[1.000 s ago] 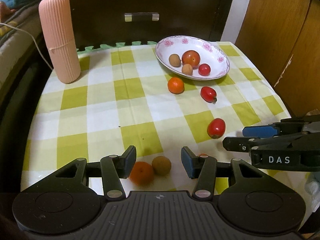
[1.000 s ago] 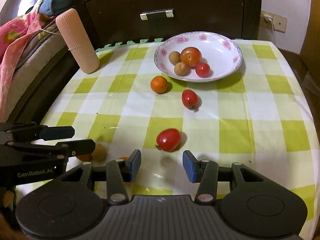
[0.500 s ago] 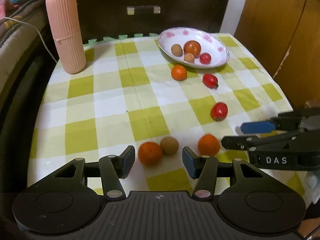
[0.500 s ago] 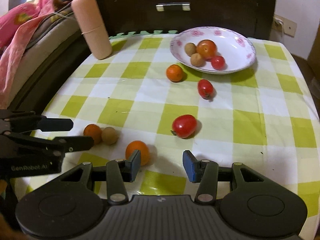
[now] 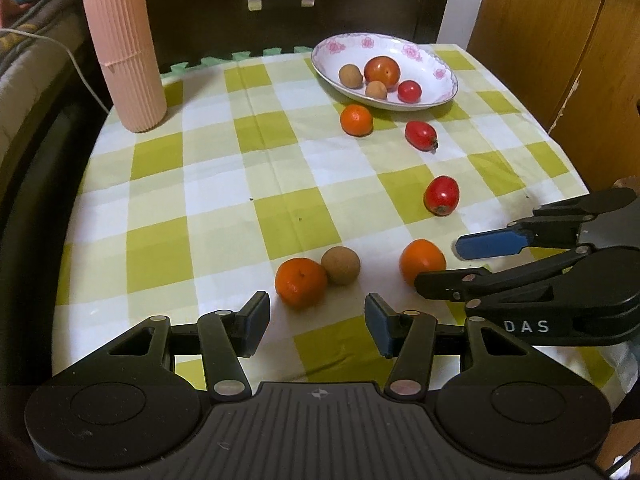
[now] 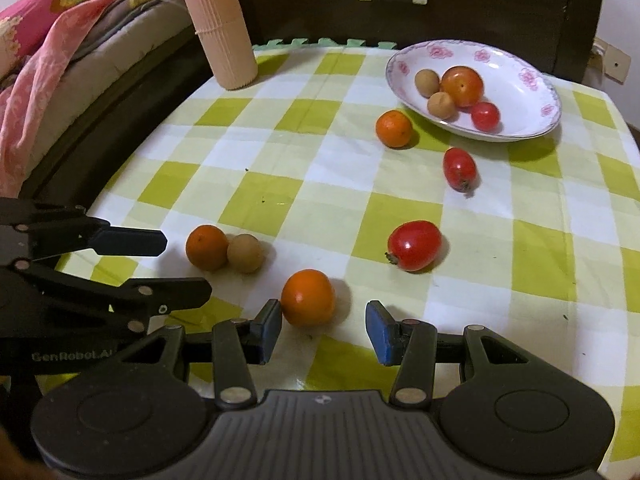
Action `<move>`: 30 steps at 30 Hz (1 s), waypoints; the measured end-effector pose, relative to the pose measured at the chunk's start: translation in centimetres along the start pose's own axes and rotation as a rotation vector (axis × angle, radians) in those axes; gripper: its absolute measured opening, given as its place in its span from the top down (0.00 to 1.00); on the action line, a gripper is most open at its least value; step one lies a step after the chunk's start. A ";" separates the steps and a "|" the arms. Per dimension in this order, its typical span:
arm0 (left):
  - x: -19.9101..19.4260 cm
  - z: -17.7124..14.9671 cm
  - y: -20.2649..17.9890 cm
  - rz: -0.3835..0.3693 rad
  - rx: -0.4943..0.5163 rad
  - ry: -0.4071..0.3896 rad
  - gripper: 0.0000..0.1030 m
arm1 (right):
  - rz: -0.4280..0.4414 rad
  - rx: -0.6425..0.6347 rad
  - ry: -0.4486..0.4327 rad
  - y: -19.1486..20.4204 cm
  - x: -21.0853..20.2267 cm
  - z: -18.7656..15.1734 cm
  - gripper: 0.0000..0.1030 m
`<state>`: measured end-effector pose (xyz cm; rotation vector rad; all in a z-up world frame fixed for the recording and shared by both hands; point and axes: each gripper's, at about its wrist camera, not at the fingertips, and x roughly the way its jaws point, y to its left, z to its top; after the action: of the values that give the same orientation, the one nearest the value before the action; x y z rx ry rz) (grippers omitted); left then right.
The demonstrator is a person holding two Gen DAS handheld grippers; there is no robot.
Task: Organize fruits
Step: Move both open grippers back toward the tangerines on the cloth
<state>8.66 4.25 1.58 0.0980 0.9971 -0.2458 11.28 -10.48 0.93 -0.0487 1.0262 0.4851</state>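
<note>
Right gripper (image 6: 324, 330) fingers wide apart, empty; orange (image 6: 308, 298) just ahead, near table's (image 6: 500, 248) front edge. Left gripper (image 5: 316, 322) likewise agape, empty, facing second orange (image 5: 301, 282) touching brown fruit (image 5: 340, 265). Fruit round, light, likely rolls: grip across widest middle, gently. Bowl (image 6: 532, 92) at far right corner.

A small table (image 5: 200, 184) covered by a green-and-white checked cloth fills the middle of both views. Behind it, at twelve o'clock, stands dark wooden furniture with a drawer and a metal handle (image 5: 281, 0). At one to three o'clock in the left view are light wooden cabinet panels (image 5: 552, 40), with a strip of white wall (image 5: 452, 4) beside them. In the right view, a wall socket (image 6: 610, 65) sits at two o'clock. At nine to eleven o'clock lies a bed or sofa edge with pink floral bedding (image 6: 44, 40). A green foam mat edge (image 6: 324, 43) peeks out behind the cloth. Lighting is dim and warm.
</note>
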 end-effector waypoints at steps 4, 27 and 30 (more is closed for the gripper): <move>0.5 0.1 0.1 0.007 0.005 0.006 0.41 | 0.007 -0.005 0.012 0.0 0.7 0.2 0.57; 3.1 0.8 -0.1 0.037 0.036 0.027 0.49 | -0.025 -0.048 -0.005 -0.1 1.3 0.4 0.60; 3.2 0.8 -0.2 0.037 0.038 0.026 0.51 | -0.025 -0.046 -0.007 -0.1 1.3 0.4 0.60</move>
<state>10.93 3.43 -0.63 0.1542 1.0163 -0.2301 12.21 -10.00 0.04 -0.1008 1.0067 0.4864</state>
